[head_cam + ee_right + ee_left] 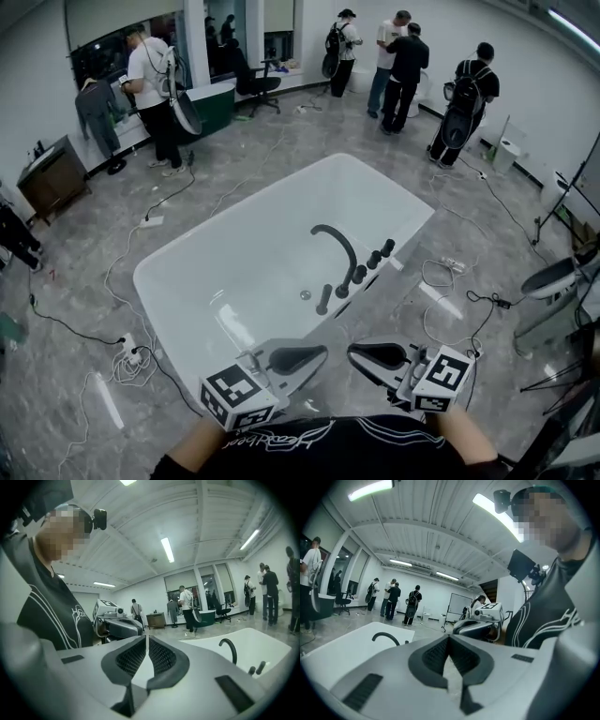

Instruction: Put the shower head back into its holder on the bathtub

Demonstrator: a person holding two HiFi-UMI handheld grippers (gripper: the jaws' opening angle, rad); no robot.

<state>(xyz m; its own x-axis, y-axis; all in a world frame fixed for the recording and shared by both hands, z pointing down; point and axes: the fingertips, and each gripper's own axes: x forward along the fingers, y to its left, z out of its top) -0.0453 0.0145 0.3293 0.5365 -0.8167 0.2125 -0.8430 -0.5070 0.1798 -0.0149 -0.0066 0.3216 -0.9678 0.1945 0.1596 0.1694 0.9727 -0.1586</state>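
Observation:
The white bathtub [234,258] lies on the floor ahead of me, with a curved black faucet [337,246] and black knobs [373,260] on its right rim. A slim black shower head [324,298] stands upright on that rim beside the faucet; its holder is too small to make out. Both grippers hover close to my chest, well short of the tub, pointing at each other. My left gripper [322,355] [449,641] is shut with nothing in it. The right gripper [353,354] [146,641] has its pads together, also with nothing between them. The faucet [229,649] also shows in the right gripper view.
Several people [403,66] stand at the far side of the room, one [155,89] near a green tub [214,105]. Cables and a power strip [131,356] lie on the grey floor. A wooden cabinet [52,173] stands at the left, and stands and equipment [553,281] at the right.

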